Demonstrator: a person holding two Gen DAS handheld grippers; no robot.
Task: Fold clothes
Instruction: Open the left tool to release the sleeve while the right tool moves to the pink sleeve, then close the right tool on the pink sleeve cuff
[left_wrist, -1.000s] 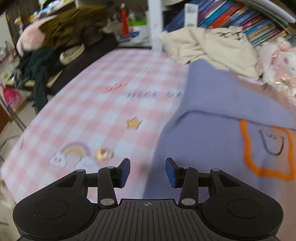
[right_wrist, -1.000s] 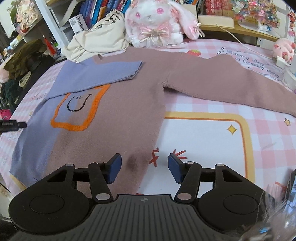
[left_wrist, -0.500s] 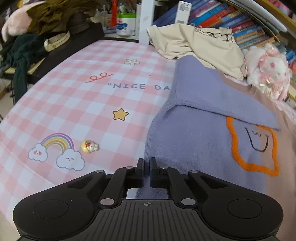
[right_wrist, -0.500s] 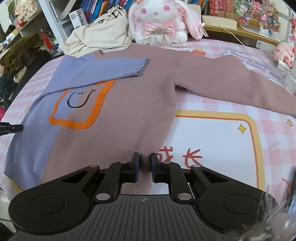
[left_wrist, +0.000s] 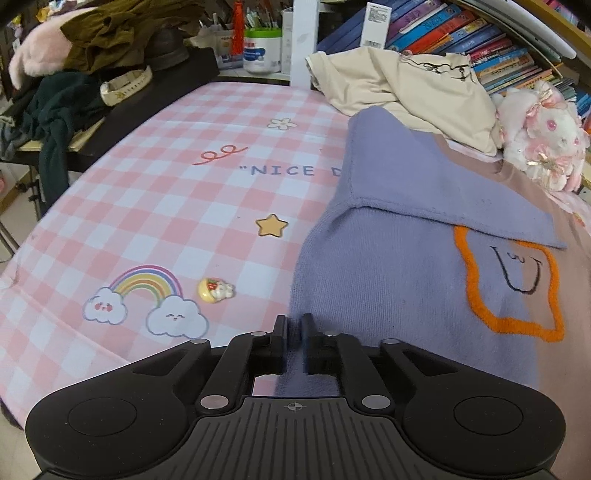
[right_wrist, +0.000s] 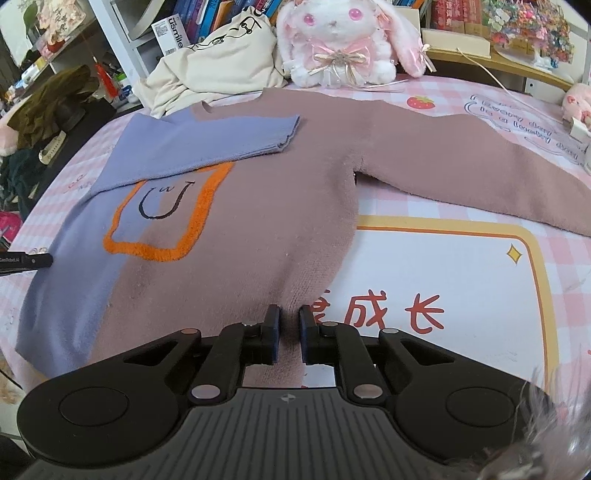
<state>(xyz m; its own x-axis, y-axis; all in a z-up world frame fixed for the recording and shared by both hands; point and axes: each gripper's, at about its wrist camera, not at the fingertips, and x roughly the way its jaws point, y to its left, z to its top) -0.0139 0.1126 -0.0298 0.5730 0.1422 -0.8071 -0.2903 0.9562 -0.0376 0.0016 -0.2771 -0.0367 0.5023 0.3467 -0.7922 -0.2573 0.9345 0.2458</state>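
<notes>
1. one sweater (right_wrist: 258, 206), mauve with a lilac left part, lies flat, front up, on the checked cloth (left_wrist: 155, 206). it is the biggest thing here and the one being folded. its hem is nearest both cameras, its collar at the far side by the cream top (right_wrist: 221, 62) and plush rabbit (right_wrist: 343, 44).
2. one sleeve, the lilac sleeve (right_wrist: 207, 144), is already folded across the chest, over the top edge of the orange patch (right_wrist: 166, 218). the mauve sleeve (right_wrist: 480, 173) is not yet folded; it stretches out over the cloth.
3. the step in hand looks like taking the hem at both bottom corners.
4. the left gripper (left_wrist: 294, 341) has the lilac hem corner between its jaws; they are easing apart a little, pads close on the knit. it seems pinched, though the contact is partly hidden.
5. the right gripper (right_wrist: 289, 334) sits at the mauve hem corner, knit between its jaws, which are likewise opening slightly from a tight pinch.
6. next move, as i judge it: firm both grips, then lift the hem evenly and carry it toward the collar, or fold the loose sleeve in first.
</notes>
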